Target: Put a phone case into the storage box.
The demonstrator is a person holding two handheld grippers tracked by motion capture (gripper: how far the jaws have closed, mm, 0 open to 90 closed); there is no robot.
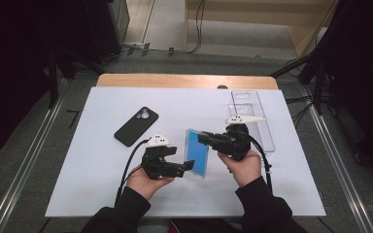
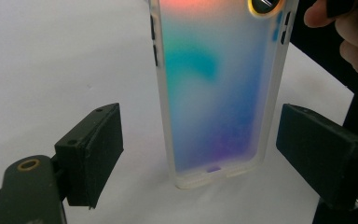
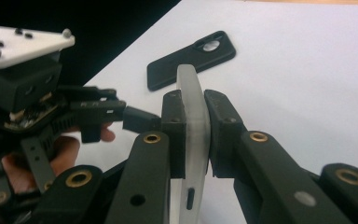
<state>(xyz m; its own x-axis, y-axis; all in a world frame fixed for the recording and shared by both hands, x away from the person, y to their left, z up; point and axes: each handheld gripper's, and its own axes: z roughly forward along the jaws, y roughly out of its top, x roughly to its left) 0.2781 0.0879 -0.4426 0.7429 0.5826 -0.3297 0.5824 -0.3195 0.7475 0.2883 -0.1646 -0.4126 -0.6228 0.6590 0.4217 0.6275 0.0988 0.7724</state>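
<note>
- The blue phone case [image 1: 197, 152] is clamped at one edge by the right gripper [image 1: 207, 139], stood on its end over the middle of the counter [image 1: 102, 194].
- The left gripper [image 1: 188, 166] is held with jaws apart, one either side of the case's lower end, not pressed on it.
- A black case [image 1: 136, 126] is laid flat toward the far left, and a clear tray [image 1: 267, 136] near the far right corner.
</note>
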